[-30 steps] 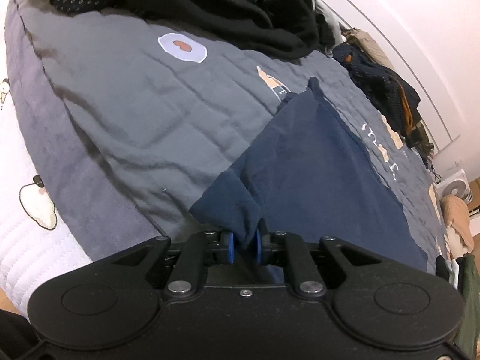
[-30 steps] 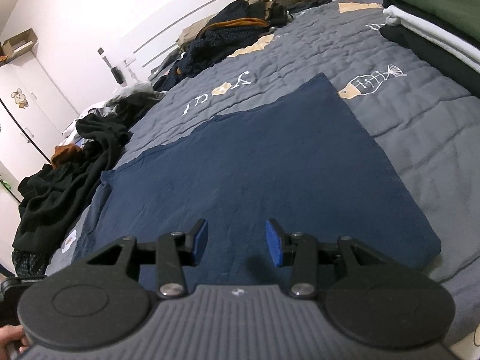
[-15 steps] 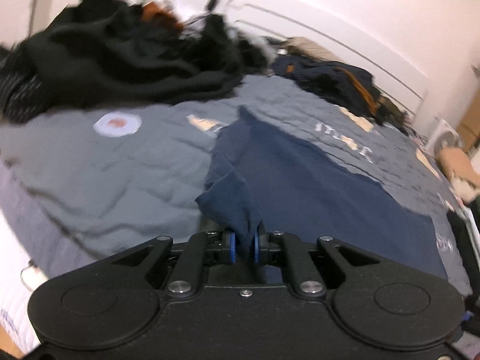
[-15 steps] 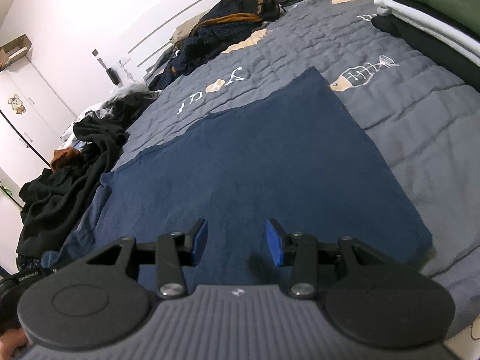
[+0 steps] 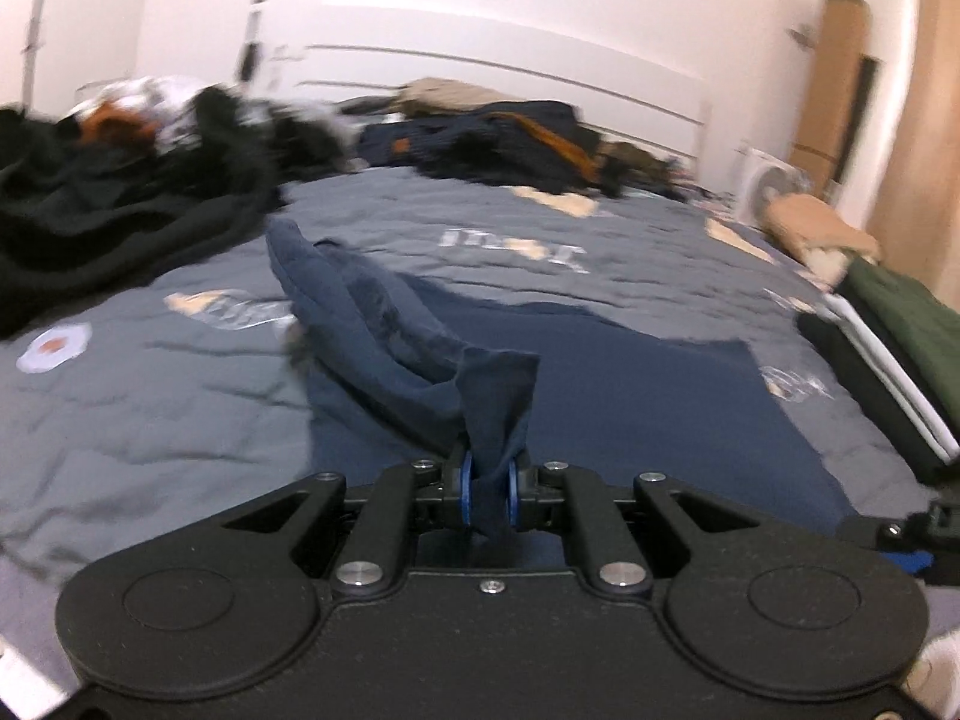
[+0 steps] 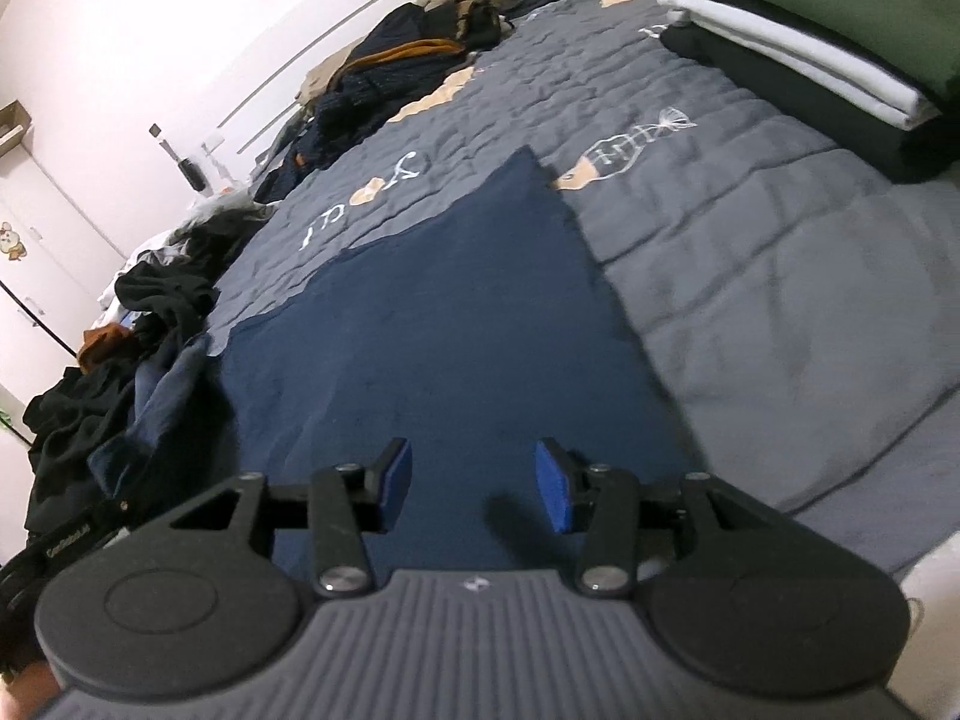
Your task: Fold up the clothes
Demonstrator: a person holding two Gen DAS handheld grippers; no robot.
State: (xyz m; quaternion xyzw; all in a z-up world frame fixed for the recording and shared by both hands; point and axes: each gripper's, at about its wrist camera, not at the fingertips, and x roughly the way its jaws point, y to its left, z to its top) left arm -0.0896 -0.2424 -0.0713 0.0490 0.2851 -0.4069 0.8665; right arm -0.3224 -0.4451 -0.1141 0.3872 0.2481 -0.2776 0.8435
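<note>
A navy blue garment (image 6: 456, 324) lies spread on the grey quilted bed (image 6: 780, 276). My left gripper (image 5: 487, 489) is shut on the garment's left corner (image 5: 498, 402) and holds it raised, so a long fold (image 5: 360, 324) of navy cloth hangs back over the flat part (image 5: 630, 396). My right gripper (image 6: 474, 477) is open and empty, low over the garment's near edge. The lifted fold shows in the right wrist view (image 6: 162, 396) at the left, and the right gripper's edge shows at the far right of the left wrist view (image 5: 918, 534).
A pile of black clothes (image 5: 108, 204) lies at the bed's left. More dark clothes (image 5: 510, 144) lie by the white headboard. A stack of folded clothes, green on white on black (image 6: 840, 48), sits at the right. A white fan (image 5: 768, 186) stands beyond the bed.
My left gripper has swung the held corner up and to the right over the garment, folding the left side inward. My right gripper has dropped closer to the near edge, still open.
</note>
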